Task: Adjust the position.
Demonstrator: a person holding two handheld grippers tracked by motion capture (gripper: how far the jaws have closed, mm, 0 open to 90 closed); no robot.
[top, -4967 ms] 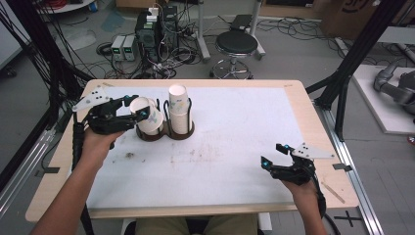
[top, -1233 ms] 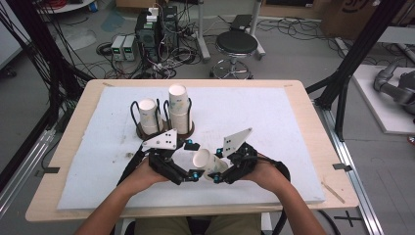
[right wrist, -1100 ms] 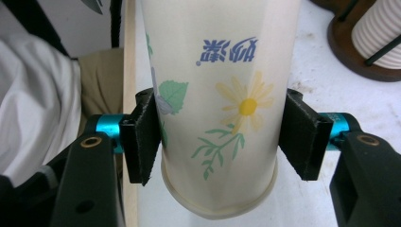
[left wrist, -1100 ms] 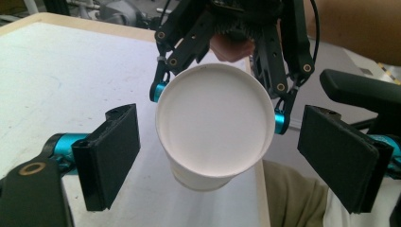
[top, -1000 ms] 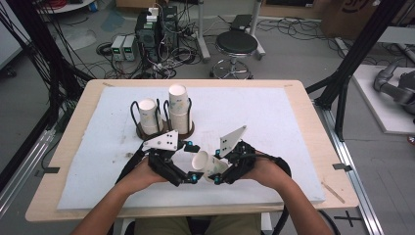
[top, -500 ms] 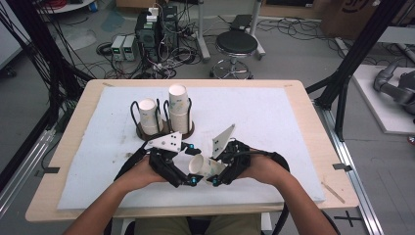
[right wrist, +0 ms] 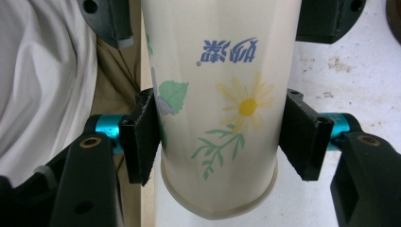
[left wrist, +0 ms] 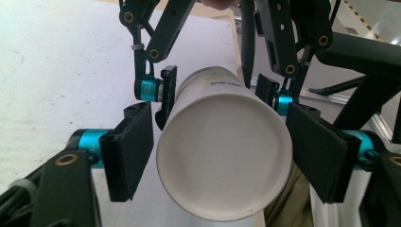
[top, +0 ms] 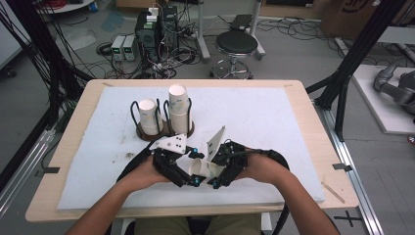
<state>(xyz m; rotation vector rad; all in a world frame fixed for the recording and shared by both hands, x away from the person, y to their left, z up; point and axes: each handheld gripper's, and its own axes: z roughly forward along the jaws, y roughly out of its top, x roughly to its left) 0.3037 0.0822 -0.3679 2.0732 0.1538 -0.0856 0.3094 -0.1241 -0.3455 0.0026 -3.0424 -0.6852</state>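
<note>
A white paper cup with a flower print lies tilted between both grippers, above the front middle of the table. My right gripper is shut on its printed wall, both pads pressed against it. My left gripper faces the cup's round base. Its jaws stand close around that end, and a thin sliver of table shows beside one pad. In the high view the left gripper and right gripper meet nose to nose.
A dark wire holder stands at the back left of the white mat. It holds one cup and a taller stack of cups. A person's lap shows past the wooden front edge.
Five seconds ago the left gripper was at the holder and the right one at the front right. Since then they met over the front middle, and the cup has tilted in the last second.
</note>
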